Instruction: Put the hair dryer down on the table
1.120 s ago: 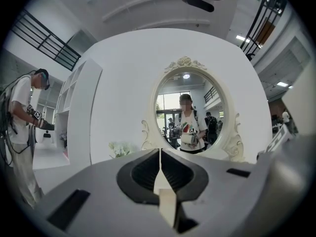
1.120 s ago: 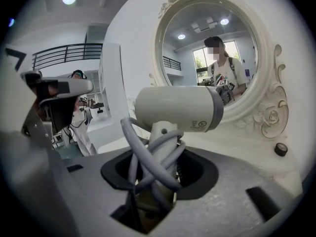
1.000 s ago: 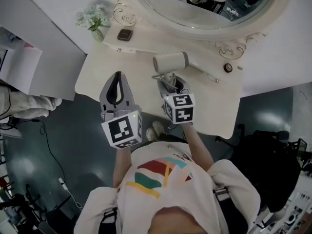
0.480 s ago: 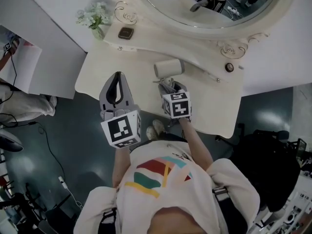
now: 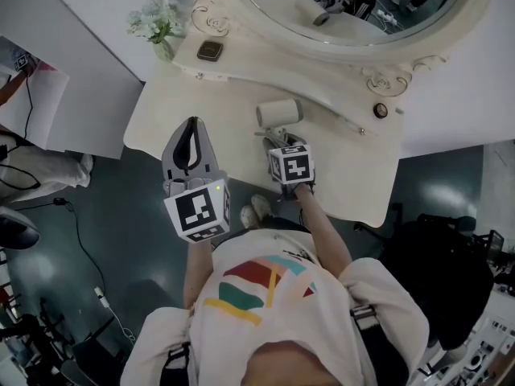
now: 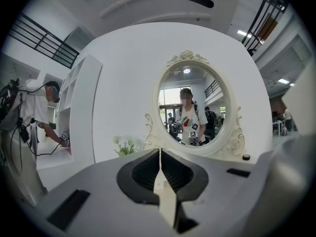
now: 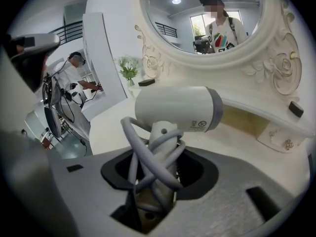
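The white hair dryer (image 5: 280, 112) (image 7: 177, 108) stands handle-down over the middle of the cream dressing table (image 5: 354, 175), its barrel level. Grey cord is wound round its handle (image 7: 157, 154). My right gripper (image 5: 279, 141) (image 7: 157, 181) is shut on that handle and cord from the near side. Whether the dryer touches the tabletop I cannot tell. My left gripper (image 5: 191, 137) (image 6: 159, 179) hangs over the table's front left part, jaws shut together with nothing in them.
A large oval mirror (image 5: 346, 6) in a carved frame rises at the table's back. A small vase of flowers (image 5: 158, 24) and a dark flat box (image 5: 210, 51) sit at back left, a dark round knob (image 5: 381, 111) at back right. The table's front edge is below my grippers.
My right gripper has sunk toward the tabletop with the hair dryer still in it. The left gripper has barely moved.
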`<state>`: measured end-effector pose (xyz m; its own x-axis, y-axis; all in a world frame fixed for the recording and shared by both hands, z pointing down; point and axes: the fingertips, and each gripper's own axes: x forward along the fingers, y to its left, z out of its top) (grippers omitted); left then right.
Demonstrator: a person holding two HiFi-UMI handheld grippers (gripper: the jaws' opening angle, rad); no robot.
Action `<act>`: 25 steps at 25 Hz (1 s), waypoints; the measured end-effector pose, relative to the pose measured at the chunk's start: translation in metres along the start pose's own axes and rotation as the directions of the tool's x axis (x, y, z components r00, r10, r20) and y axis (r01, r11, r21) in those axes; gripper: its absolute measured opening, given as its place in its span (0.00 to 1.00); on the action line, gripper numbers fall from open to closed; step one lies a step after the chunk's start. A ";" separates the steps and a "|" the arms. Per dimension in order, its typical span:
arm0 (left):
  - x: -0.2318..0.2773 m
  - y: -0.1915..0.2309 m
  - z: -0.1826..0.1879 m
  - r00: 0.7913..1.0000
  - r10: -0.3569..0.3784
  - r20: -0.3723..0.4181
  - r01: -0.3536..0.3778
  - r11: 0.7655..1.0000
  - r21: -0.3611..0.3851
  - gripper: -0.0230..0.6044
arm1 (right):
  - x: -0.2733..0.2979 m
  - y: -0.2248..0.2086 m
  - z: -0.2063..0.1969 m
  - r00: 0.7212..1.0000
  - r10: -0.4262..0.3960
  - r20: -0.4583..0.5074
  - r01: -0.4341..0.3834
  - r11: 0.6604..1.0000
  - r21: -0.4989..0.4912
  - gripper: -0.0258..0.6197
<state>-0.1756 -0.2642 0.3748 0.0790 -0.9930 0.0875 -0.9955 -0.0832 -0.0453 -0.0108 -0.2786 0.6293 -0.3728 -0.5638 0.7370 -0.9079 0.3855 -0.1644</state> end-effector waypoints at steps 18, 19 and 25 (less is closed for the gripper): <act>-0.005 0.003 -0.006 1.000 0.019 -0.014 -0.019 1.000 0.019 0.05 | 0.031 -0.007 -0.036 0.988 -0.036 -0.148 0.023 0.996 -0.088 0.32; -0.005 0.003 -0.007 1.000 0.021 -0.015 -0.021 1.000 0.019 0.05 | 0.032 -0.007 -0.038 0.987 -0.038 -0.156 0.023 0.995 -0.095 0.32; -0.010 0.007 -0.009 0.999 0.036 -0.019 -0.036 0.999 0.022 0.05 | 0.034 -0.008 -0.041 0.981 -0.036 -0.193 0.021 0.997 -0.080 0.32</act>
<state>-0.1838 -0.2539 0.3823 0.0420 -0.9936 0.1045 -0.9963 -0.0495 -0.0707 -0.0080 -0.2707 0.6826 -0.2964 -0.4260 0.8548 -0.8972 0.4311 -0.0962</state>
